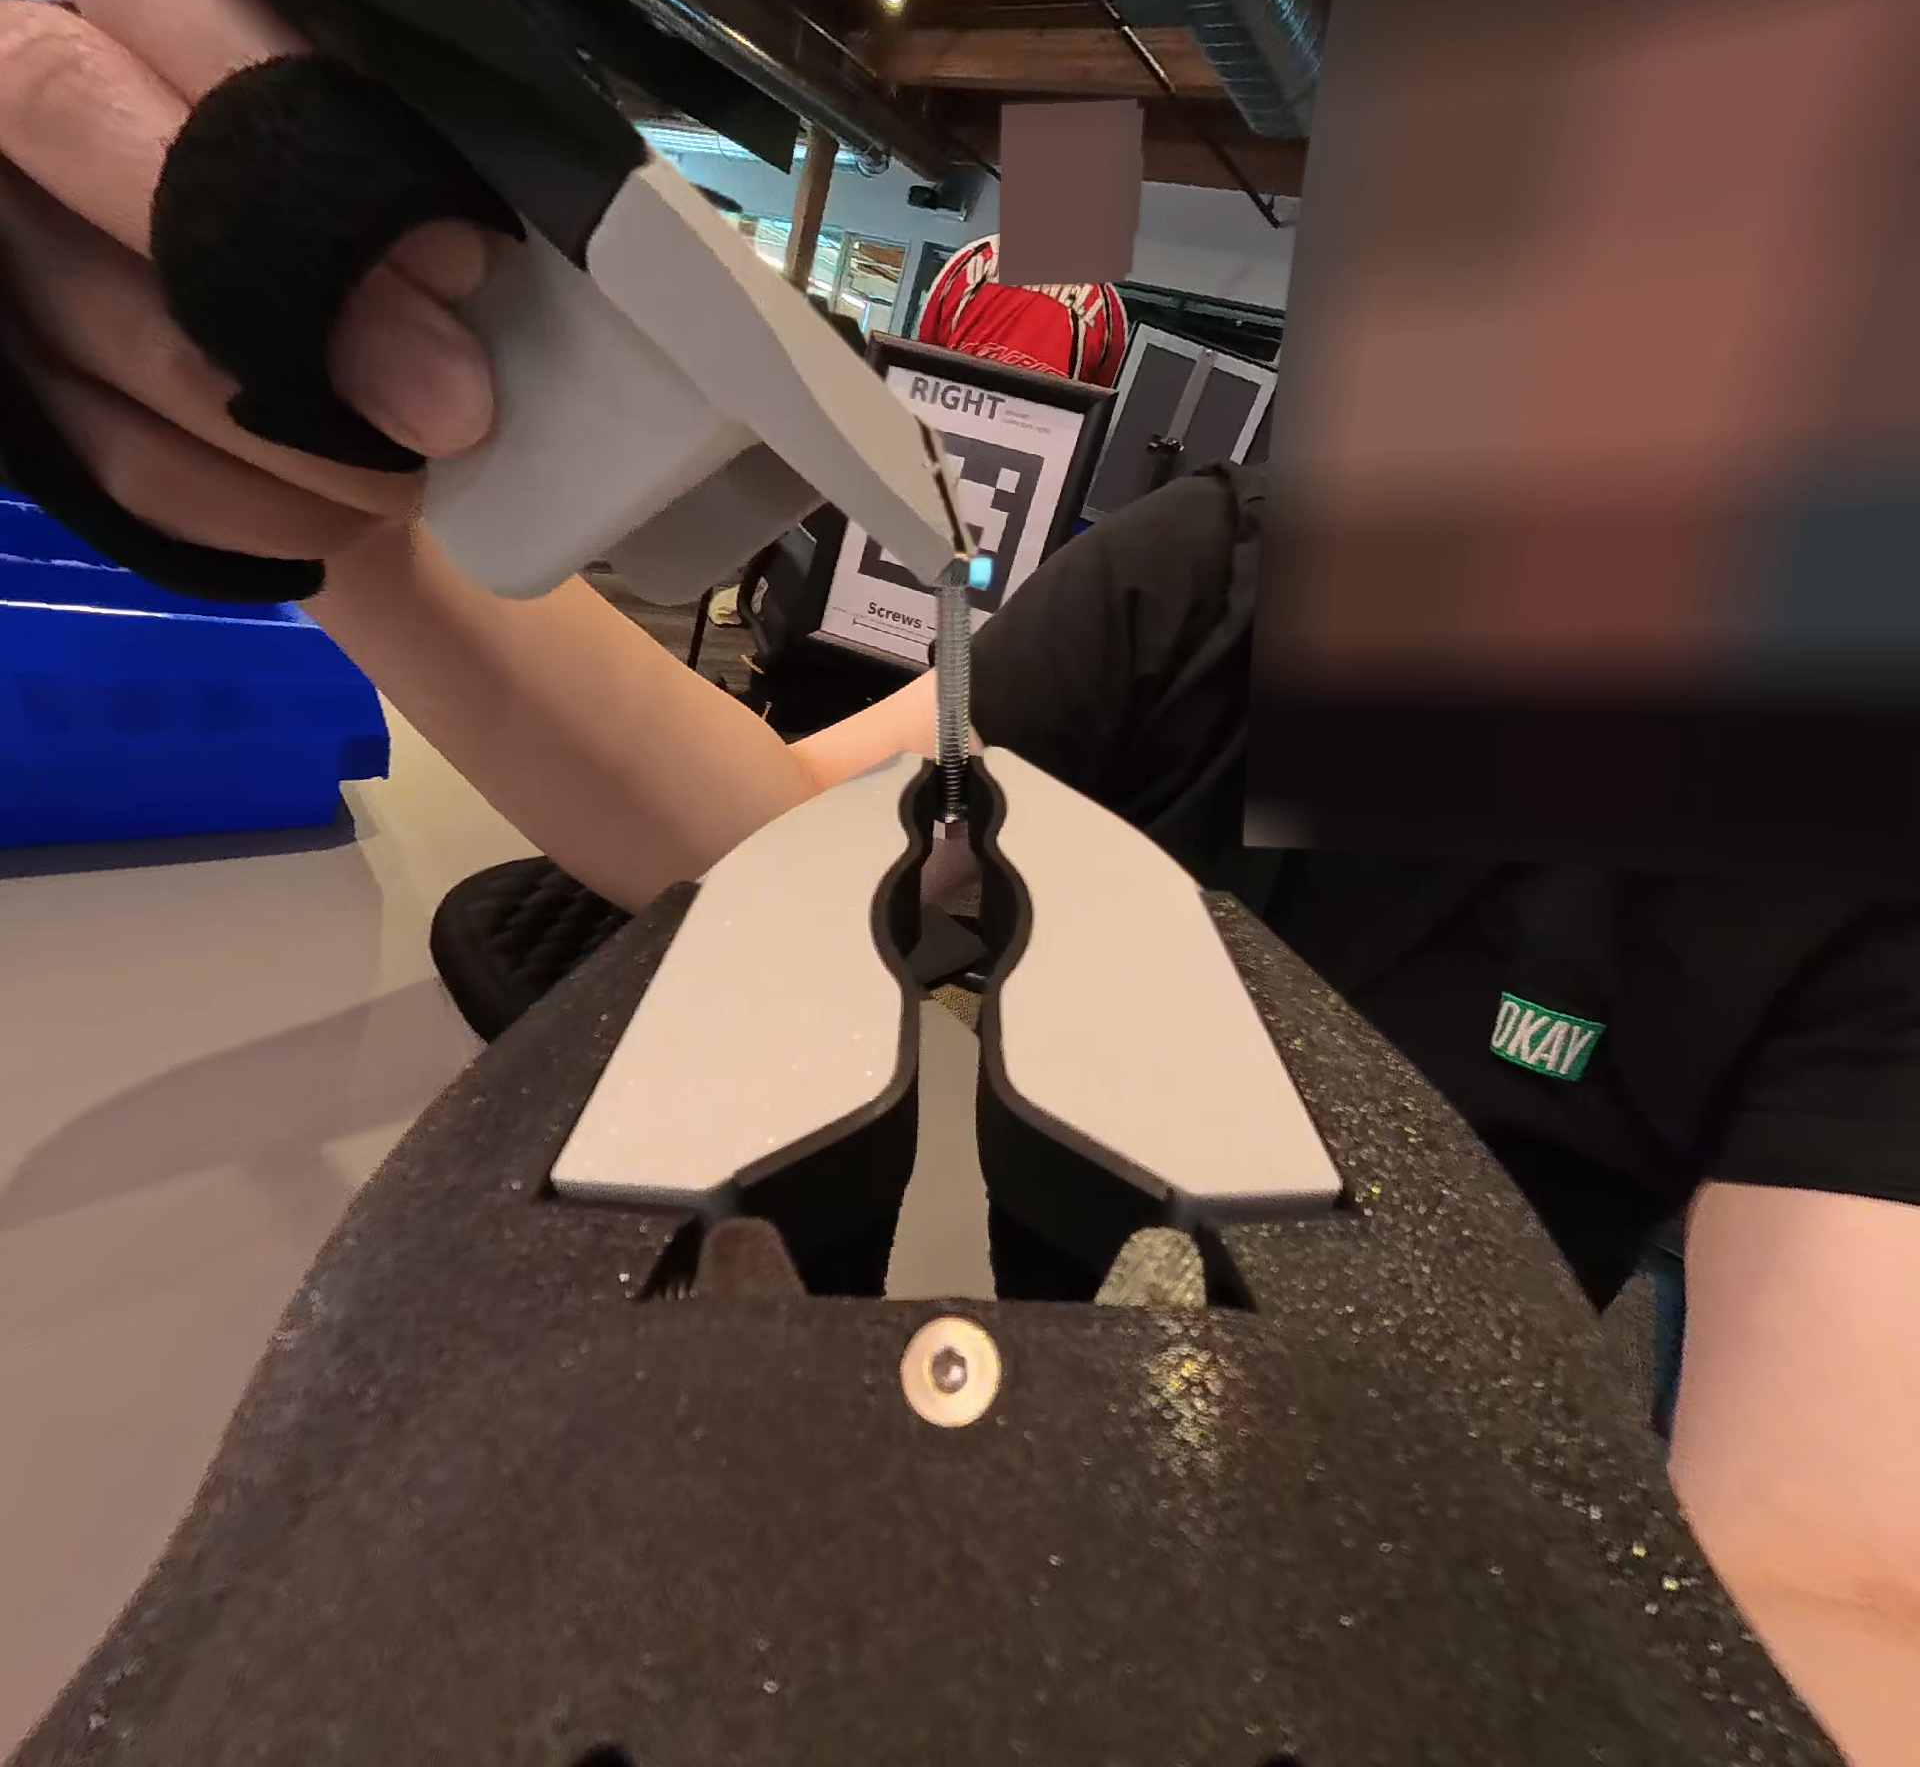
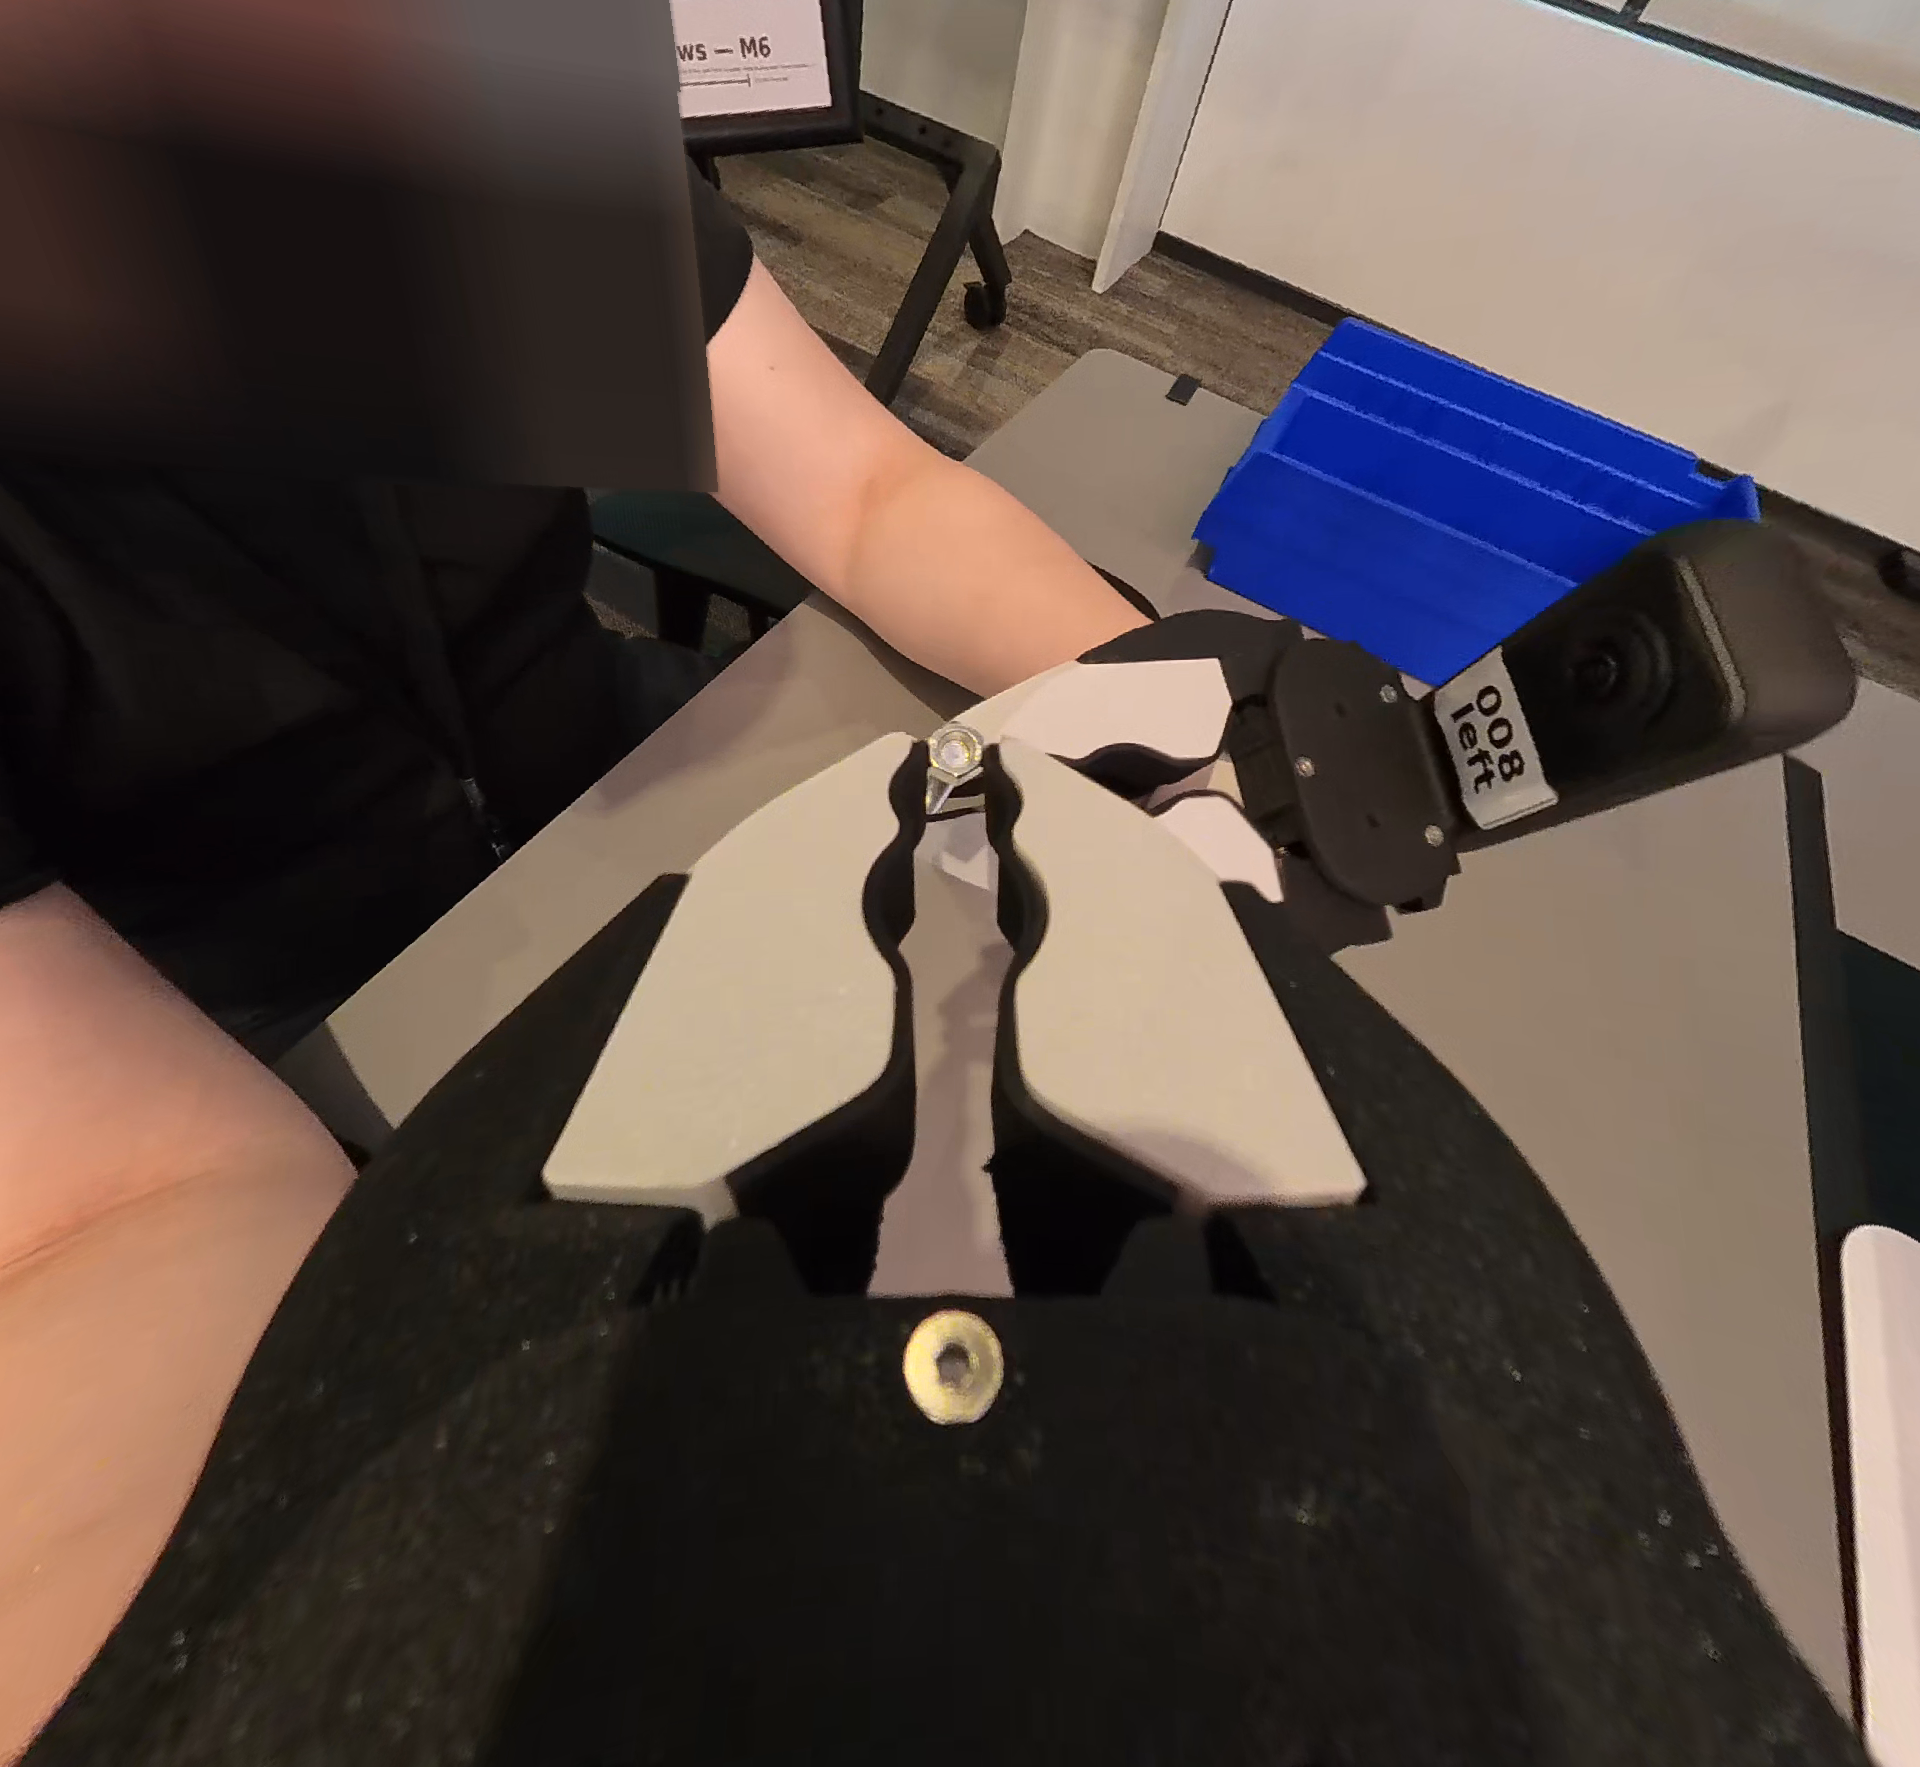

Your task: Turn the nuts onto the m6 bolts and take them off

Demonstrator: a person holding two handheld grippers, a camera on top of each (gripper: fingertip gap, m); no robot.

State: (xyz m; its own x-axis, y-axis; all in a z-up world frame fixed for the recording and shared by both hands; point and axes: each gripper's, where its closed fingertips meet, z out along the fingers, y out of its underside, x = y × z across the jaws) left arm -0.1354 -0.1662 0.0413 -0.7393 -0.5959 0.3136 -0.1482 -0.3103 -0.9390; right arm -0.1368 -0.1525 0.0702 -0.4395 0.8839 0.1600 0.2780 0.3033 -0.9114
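Note:
My left gripper [image 1: 951, 777] is shut on the lower end of a threaded silver bolt [image 1: 951, 678], which stands straight out past the fingertips. My right gripper [image 1: 948, 551] comes in from the upper left and meets the bolt's free end. In the right wrist view, my right gripper [image 2: 954, 767] is shut on a silver hex nut [image 2: 954, 749], seen end-on with the bolt's tip in its hole. The left gripper's white fingers [image 2: 1122, 715] reach in from the right beneath the nut. Both are held above the grey table [image 2: 1558, 1042].
Blue plastic bins [image 2: 1455, 512] stand on the table beyond the left gripper and also show in the left wrist view [image 1: 156, 709]. A framed sign [image 1: 966, 491] stands behind. The person's torso and arms are close on both sides. A white object [image 2: 1881, 1457] lies at the table's right edge. My two grippers' fingertips are within a few centimetres of each other.

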